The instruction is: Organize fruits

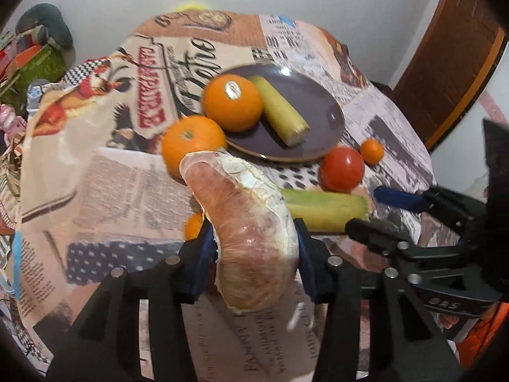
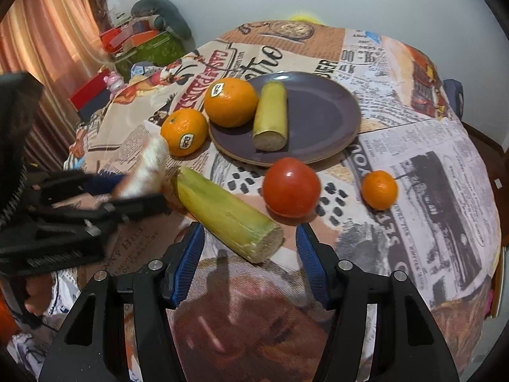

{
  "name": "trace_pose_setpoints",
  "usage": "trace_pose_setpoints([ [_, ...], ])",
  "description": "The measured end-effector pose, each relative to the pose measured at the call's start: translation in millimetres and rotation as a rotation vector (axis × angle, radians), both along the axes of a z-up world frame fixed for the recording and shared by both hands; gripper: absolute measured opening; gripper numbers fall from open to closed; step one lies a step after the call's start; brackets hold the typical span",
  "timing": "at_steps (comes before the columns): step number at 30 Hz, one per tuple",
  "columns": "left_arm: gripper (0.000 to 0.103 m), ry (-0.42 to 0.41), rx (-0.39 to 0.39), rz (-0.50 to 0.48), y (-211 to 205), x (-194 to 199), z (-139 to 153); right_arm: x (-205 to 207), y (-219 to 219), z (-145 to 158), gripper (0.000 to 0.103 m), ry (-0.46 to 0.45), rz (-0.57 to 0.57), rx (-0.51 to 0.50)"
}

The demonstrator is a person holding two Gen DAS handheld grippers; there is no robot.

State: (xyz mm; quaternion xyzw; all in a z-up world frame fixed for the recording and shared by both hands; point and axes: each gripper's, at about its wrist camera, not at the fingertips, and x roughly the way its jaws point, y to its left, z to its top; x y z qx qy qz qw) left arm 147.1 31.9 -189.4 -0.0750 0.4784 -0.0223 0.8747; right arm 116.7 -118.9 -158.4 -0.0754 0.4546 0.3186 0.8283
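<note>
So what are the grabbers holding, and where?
The left gripper pinches the peeled pomelo wedge near its middle. The right gripper holds nothing.

Newsprint tablecloth [image 2: 429, 165], peach curtain [image 2: 47, 38]

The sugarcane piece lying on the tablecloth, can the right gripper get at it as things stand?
Probably yes. The right gripper is open, with the near cut end of the sugarcane piece lying just ahead of its fingertips and nothing between them. The left gripper, shut on a pomelo segment, sits off to the side.
</note>
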Motion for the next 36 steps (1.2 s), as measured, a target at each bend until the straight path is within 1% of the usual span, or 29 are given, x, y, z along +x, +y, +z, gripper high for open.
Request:
trace_pose_setpoints([
  [2,0.047,0.001,-0.016,0.015,7,1,1,2,4,-4,0.051,0.008,0.0,-0.002],
  [4,0.047,0.006,-0.015,0.023,11,2,0,3,7,-5,0.05,-0.003,-0.003,-0.019],
  [7,0.047,0.014,-0.018,0.031,13,1,-4,0,6,-7,0.043,0.003,0.013,-0.027],
  [8,0.047,0.019,-0.023,0.035,14,1,-5,-2,5,-7,0.04,0.014,0.026,-0.024],
  [12,0.047,0.027,-0.028,0.041,14,1,-8,-12,4,-6,0.039,0.057,0.088,-0.003],
  [14,0.047,0.026,-0.029,0.043,15,0,-8,-15,5,-5,0.036,0.076,0.118,0.002],
  [17,0.045,0.02,-0.028,0.042,17,-3,-5,-15,8,-1,0.035,0.056,0.113,-0.013],
  [18,0.042,0.016,-0.026,0.04,18,-4,-4,-13,8,1,0.035,0.053,0.107,-0.008],
  [19,0.036,0.013,-0.024,0.036,19,-5,-3,-11,10,4,0.035,0.044,0.099,-0.002],
  [20,0.034,0.012,-0.02,0.035,19,-5,-2,-9,12,6,0.036,0.037,0.098,-0.003],
  [23,0.034,0.011,-0.018,0.024,21,-5,-2,-3,24,4,0.035,0.016,0.109,-0.029],
  [26,0.034,0.013,-0.016,0.01,23,-6,-4,6,36,-4,0.035,0.028,0.127,-0.054],
  [28,0.035,0.012,-0.019,0.003,26,-7,-4,10,43,-10,0.037,0.04,0.134,-0.072],
  [31,0.039,0.009,-0.03,-0.001,33,-8,-4,14,54,-14,0.039,0.041,0.151,-0.085],
  [33,0.048,0.011,-0.023,-0.002,38,-9,-6,16,57,-15,0.039,0.041,0.156,-0.088],
  [36,0.052,0.024,-0.013,-0.005,43,-7,-10,19,61,-17,0.039,0.055,0.166,-0.086],
])
